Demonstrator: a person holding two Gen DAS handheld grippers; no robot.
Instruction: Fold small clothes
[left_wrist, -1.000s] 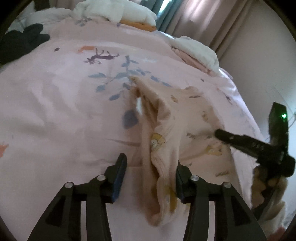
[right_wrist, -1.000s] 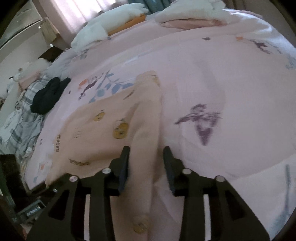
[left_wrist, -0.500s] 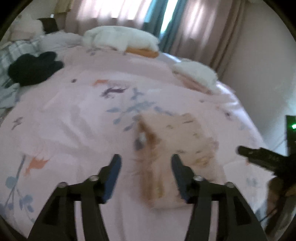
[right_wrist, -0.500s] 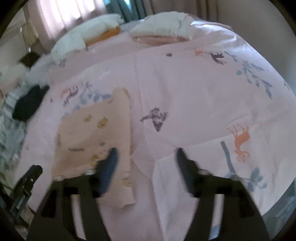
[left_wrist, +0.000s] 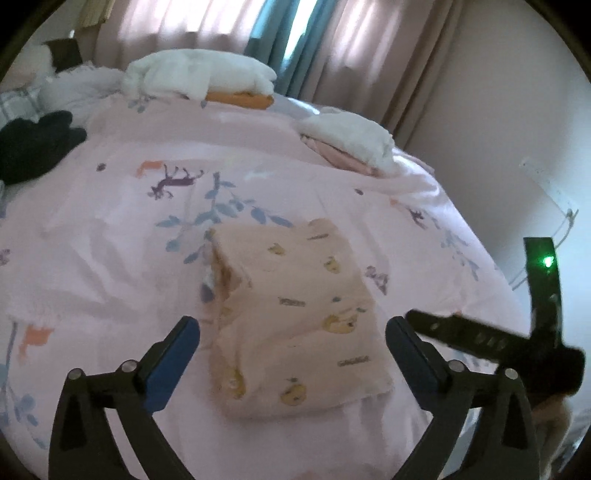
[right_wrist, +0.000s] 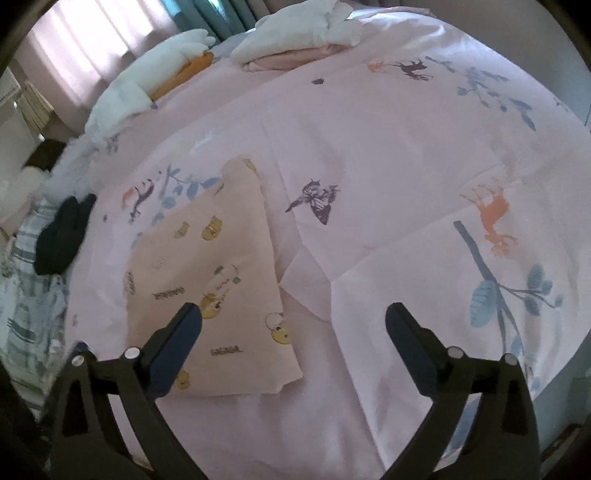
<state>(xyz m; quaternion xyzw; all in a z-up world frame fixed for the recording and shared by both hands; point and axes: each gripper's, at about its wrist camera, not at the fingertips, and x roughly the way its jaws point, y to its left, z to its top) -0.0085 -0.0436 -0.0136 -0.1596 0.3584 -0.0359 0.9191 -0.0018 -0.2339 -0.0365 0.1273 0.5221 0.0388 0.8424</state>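
Note:
A small peach garment with yellow prints (left_wrist: 291, 314) lies folded in a rough rectangle on the pink bedspread (left_wrist: 110, 229). It also shows in the right wrist view (right_wrist: 207, 277). My left gripper (left_wrist: 291, 343) is open and empty, raised above the garment's near part. My right gripper (right_wrist: 291, 321) is open and empty, raised above the garment's right edge. The right gripper's body shows at the right of the left wrist view (left_wrist: 491, 339).
A folded white and pink stack (left_wrist: 347, 144) lies at the far right of the bed. A white pile on an orange item (left_wrist: 207, 81) lies at the back. A black garment (left_wrist: 33, 144) lies far left. Curtains (left_wrist: 332, 48) and a wall stand behind.
Both grippers have let go of the garment, opened wide and lifted back. The garment, held bunched up a second ago, now lies flat and folded on the bed.

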